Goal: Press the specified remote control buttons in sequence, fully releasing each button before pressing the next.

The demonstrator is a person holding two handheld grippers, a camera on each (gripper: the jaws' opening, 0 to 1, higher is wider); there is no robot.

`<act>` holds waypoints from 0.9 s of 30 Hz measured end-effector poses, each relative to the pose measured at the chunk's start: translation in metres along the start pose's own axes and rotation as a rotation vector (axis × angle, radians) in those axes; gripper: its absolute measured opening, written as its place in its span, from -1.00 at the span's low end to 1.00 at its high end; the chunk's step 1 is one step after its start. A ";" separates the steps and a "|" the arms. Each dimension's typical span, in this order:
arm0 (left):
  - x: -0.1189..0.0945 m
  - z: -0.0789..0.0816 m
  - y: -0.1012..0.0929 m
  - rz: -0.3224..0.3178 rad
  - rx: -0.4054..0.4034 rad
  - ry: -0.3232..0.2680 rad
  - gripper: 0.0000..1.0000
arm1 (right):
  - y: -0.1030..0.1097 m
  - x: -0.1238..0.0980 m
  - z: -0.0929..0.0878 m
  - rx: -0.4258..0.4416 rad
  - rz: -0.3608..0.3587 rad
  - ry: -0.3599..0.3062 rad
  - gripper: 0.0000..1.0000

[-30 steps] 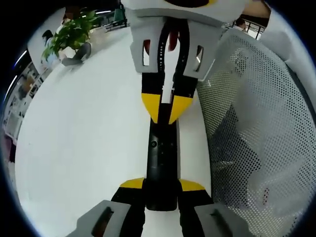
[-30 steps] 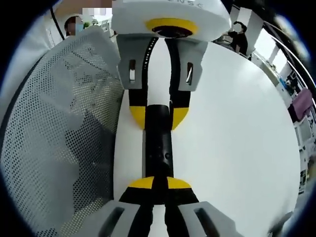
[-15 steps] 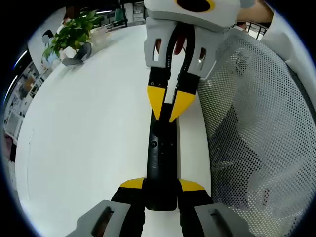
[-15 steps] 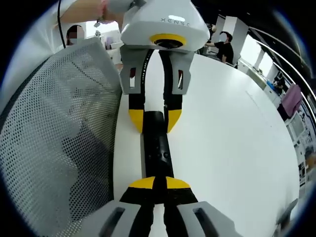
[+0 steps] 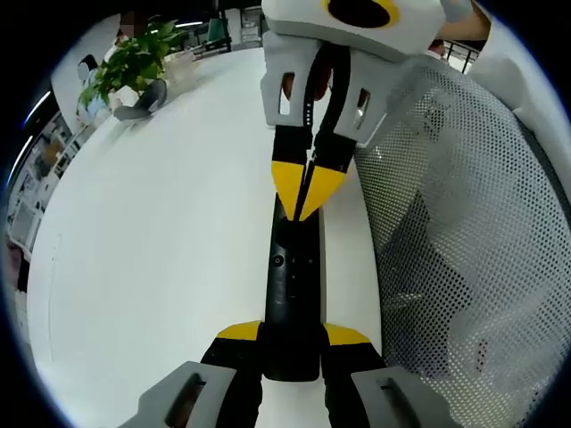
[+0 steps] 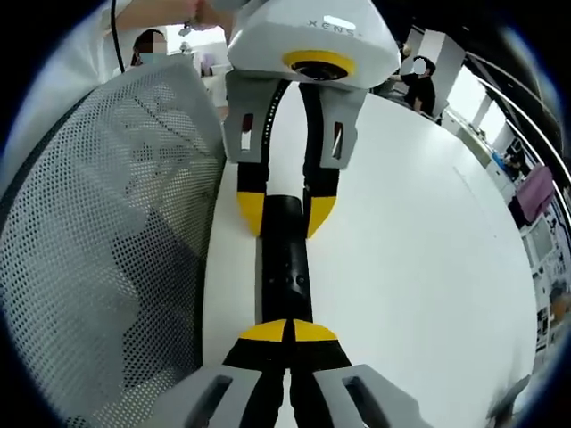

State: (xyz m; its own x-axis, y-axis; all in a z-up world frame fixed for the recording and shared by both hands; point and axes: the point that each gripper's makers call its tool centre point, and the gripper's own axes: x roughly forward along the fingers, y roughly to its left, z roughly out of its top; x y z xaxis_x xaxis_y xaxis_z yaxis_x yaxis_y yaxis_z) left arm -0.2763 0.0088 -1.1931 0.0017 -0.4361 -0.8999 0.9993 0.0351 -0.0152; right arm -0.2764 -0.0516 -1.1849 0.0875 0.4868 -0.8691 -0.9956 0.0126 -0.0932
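Note:
A slim black remote (image 5: 293, 276) lies lengthwise on the white table (image 5: 161, 232). My left gripper (image 5: 293, 334) is shut on its near end, one yellow-tipped jaw on each side. From the top of the left gripper view my right gripper (image 5: 303, 194) comes in, its yellow tips closed together and resting on the remote's far part. In the right gripper view the remote (image 6: 285, 267) runs up from my right gripper (image 6: 288, 332), whose tips meet over it, to the left gripper (image 6: 285, 212) clamping the far end.
A grey mesh chair back (image 5: 464, 223) stands close beside the remote, on the left in the right gripper view (image 6: 98, 223). A potted plant (image 5: 129, 62) sits at the far table edge. A person (image 6: 417, 76) stands in the background. The table spreads wide on the other side.
My right gripper's jaws have closed from a small gap to touching tips over the remote. The left gripper keeps its hold and the remote has not moved.

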 end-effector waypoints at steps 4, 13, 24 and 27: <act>0.000 0.000 0.000 -0.002 -0.003 -0.004 -0.52 | -0.001 0.000 -0.001 0.044 0.003 -0.014 -1.00; 0.000 0.000 -0.001 -0.003 -0.001 -0.014 -0.52 | -0.002 -0.003 -0.001 0.167 -0.014 -0.134 -1.00; 0.000 0.001 0.000 -0.009 0.004 -0.013 -0.52 | -0.002 0.005 0.007 0.110 0.033 -0.068 -1.00; 0.000 0.000 0.000 -0.012 0.020 -0.009 -0.52 | -0.003 0.006 0.007 0.137 0.053 -0.041 -1.00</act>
State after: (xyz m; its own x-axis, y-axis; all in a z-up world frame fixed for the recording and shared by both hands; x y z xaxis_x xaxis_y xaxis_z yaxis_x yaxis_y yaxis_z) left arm -0.2767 0.0089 -1.1930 -0.0103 -0.4445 -0.8957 0.9998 0.0118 -0.0174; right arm -0.2726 -0.0427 -1.1868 0.0365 0.5251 -0.8503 -0.9943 0.1043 0.0218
